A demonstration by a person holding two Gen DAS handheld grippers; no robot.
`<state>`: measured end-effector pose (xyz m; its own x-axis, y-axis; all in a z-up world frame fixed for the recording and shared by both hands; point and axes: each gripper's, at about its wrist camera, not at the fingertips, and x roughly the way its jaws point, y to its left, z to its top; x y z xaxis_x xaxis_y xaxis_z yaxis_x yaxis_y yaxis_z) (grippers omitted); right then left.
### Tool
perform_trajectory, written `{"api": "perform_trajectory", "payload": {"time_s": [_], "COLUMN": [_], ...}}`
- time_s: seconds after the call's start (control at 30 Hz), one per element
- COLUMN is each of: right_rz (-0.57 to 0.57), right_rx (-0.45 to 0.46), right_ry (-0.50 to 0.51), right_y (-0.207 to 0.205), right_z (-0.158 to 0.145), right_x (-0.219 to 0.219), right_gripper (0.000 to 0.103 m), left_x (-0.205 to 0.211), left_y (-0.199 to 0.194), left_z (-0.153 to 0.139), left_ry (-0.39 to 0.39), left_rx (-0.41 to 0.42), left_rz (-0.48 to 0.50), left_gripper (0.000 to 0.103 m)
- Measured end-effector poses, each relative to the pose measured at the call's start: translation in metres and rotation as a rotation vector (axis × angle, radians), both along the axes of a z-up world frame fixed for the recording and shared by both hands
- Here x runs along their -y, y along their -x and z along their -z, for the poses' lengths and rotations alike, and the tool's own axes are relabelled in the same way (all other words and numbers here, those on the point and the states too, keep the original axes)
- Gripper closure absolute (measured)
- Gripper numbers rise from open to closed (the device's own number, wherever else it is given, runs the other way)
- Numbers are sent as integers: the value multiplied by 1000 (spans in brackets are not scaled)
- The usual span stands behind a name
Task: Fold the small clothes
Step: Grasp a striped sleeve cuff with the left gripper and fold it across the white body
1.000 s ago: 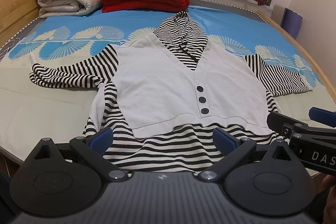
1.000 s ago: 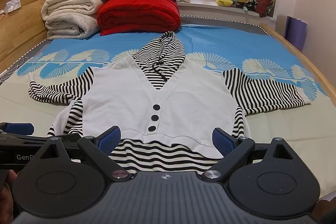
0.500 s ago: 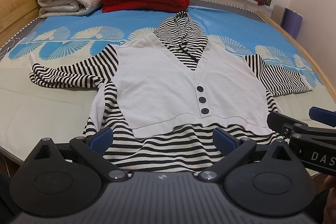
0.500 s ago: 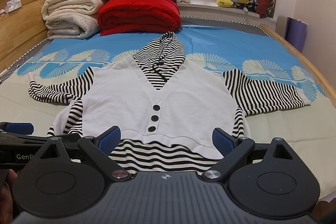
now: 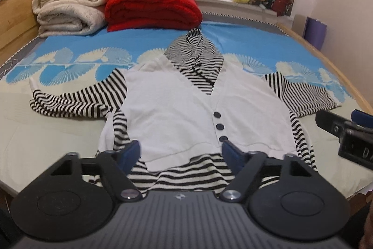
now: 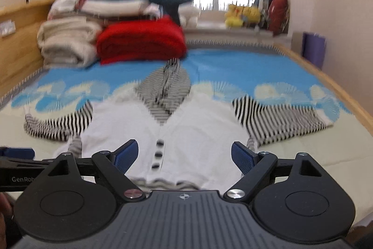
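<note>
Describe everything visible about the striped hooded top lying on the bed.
The hooded top lies spread flat, front up, on the bed, hood pointing toward the folded blankets. It looks like soft knit: a white vest-style front panel with three dark buttons over black-and-white stripes on hood, sleeves and hem. Both sleeves stretch outward; the one on the picture's left is rumpled. Not yet folded. The hem sits nearest the cameras, between the left gripper's fingers; contact is unclear.
</note>
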<state>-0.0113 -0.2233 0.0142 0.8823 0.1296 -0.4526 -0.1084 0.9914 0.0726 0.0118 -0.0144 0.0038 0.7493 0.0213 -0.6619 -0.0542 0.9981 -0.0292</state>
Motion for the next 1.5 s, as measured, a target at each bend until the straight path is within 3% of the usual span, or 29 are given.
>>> {"api": "perform_trajectory", "payload": {"time_s": [0.07,0.17,0.3,0.43,0.5,0.6,0.67,0.77,0.87,0.97,1.07,1.1,1.17,1.3,1.43,1.5], "right_rz": [3,-9,-12,20,32,52,60,67,32,-25,-101,-113,-132,-149,-134,-142], "right_rx": [29,-29,16,-72,-71,-80,-74,-79,-78,-46,-76,-91,-112,-107,-233,-266], "right_ry": [2,38,83,-55,-56,-51,-58,-62,-84,-110,-93,-71,-33,-44,-95,-74], "right_y": [3,-8,-12,-27,-31,-36,-40,-51,-69,-98,-145,-160,-193,-244,-269,-277], "right_z": [16,30,33,31,32,34,34,30,13,-9,-28,-31,-33,-8,33,43], "right_x": [6,11,20,31,29,26,24,24,24,16,0,-6,-22,-44,-51,-56], "right_gripper": [15,15,15,20,21,36,47,69,81,80,76,72,52,50,51,51], "left_x": [-4,-10,-20,-34,-48,-79,-106,-154,-212,-272,-315,-327,-346,-369,-380,-389], "left_y": [0,-4,-12,-26,-39,-66,-88,-127,-171,-204,-222,-226,-228,-227,-236,-246], "left_z": [0,-2,-15,-38,-44,-42,-35,-22,-11,-1,17,25,36,45,64,80], "left_ry": [-1,-6,-22,-48,-64,-60,-49,-47,-22,-18,-32,-24,18,40,-12,-13], "left_rx": [13,42,81,135,146,113,94,61,-10,-35,-40,-60,-95,-81,-83,-110], "left_rz": [1,-6,-6,14,16,-22,-84,-220,-398,-549,-636,-663,-726,-753,-763,-777], "left_gripper": [30,35,36,35,35,37,45,54,54,53,51,49,48,33,32,32]}}
